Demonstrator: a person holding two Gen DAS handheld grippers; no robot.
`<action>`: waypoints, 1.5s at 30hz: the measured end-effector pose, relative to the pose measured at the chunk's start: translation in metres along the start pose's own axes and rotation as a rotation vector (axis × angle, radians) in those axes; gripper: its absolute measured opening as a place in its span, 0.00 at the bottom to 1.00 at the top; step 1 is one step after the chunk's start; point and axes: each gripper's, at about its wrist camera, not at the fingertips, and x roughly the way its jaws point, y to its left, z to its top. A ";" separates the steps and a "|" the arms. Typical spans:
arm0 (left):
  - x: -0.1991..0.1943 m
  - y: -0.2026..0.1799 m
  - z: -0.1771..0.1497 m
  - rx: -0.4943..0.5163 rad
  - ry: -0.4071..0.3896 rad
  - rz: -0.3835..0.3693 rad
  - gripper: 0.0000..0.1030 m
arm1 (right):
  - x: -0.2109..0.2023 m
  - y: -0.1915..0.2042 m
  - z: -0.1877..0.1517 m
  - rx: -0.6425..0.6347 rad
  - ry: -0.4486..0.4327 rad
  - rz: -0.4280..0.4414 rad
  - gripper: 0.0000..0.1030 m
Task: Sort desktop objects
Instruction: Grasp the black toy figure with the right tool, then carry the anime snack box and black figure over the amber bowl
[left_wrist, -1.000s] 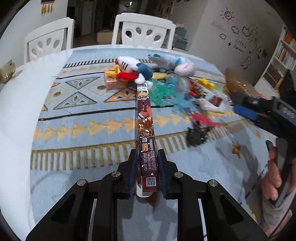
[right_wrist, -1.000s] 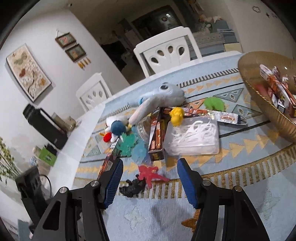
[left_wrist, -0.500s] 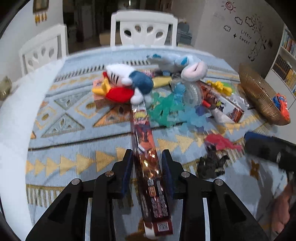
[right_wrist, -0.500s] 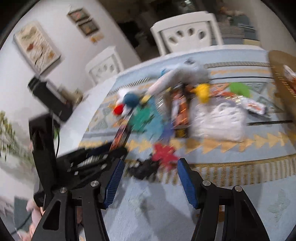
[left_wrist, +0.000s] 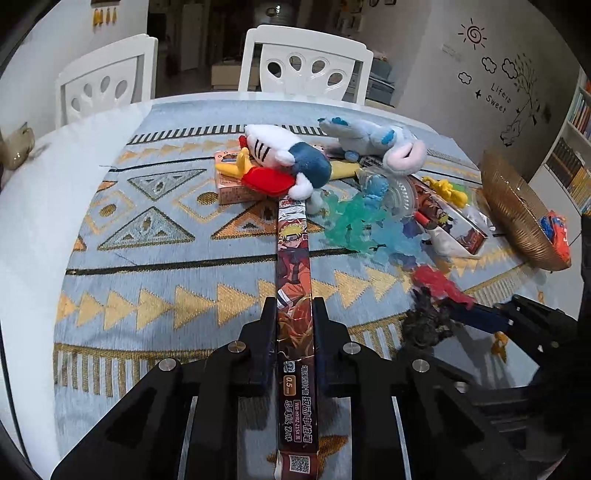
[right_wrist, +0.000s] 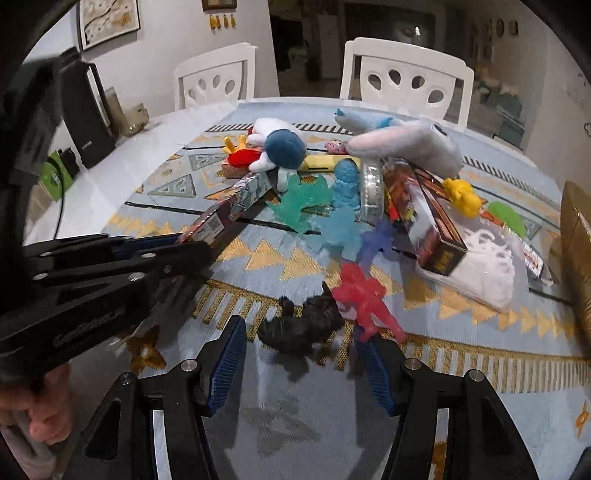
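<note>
Both grippers are matte black angular frames with silver screws; the right gripper (right_wrist: 299, 365) carries blue ribbed pads.

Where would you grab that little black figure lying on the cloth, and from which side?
Across its thick middle, from above. The black figure lies flat with limbs sticking out, and the red figure crowds its right side, so the trunk looks like the clearest solid part. The open right gripper already has a finger on each side.
</note>
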 end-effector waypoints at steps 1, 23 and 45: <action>-0.001 -0.001 0.000 -0.001 0.000 0.002 0.14 | 0.001 0.002 0.001 -0.002 -0.003 -0.015 0.58; -0.038 -0.027 -0.004 0.057 -0.058 -0.090 0.14 | -0.084 -0.059 -0.038 0.267 -0.179 0.088 0.40; -0.086 -0.212 0.067 0.283 -0.189 -0.330 0.14 | -0.275 -0.234 -0.075 0.730 -0.606 -0.173 0.40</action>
